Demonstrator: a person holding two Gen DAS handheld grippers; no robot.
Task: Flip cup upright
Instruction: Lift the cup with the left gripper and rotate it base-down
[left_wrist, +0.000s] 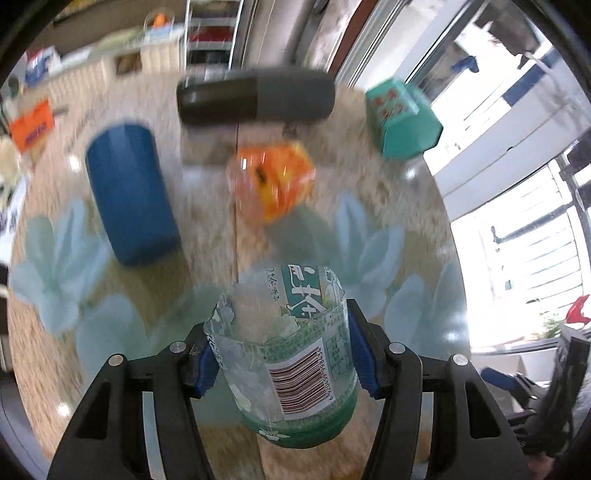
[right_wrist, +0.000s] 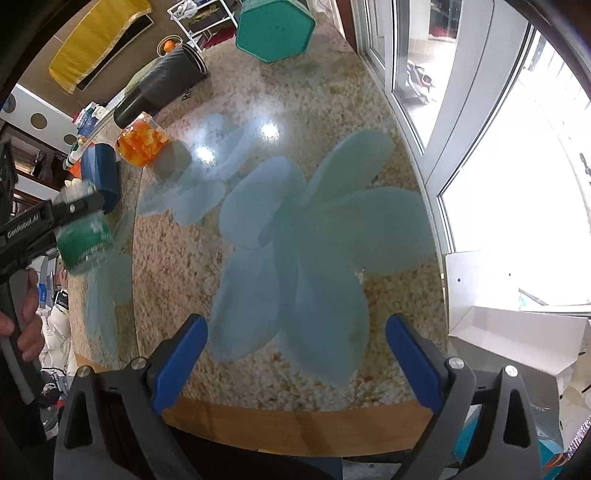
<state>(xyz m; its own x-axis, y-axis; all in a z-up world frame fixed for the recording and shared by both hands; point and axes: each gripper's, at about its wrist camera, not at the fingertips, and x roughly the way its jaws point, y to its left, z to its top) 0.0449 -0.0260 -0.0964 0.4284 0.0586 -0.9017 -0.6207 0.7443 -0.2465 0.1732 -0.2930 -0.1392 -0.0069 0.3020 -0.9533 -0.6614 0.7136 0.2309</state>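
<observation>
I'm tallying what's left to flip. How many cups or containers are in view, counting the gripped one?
5: the clear labelled cup in the left gripper; blue cup lying left; dark cup lying at the back; orange cup mid-table; teal cup far right. Others may be hidden.

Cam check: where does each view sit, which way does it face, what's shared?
Left wrist: behind the left tongs, facing across the table; tongs shut on the clear cup.
Right wrist: behind the open right tongs, looking down at the table; left tongs and hand show.
Shared: cup, blue cylinder, teal box.
</observation>
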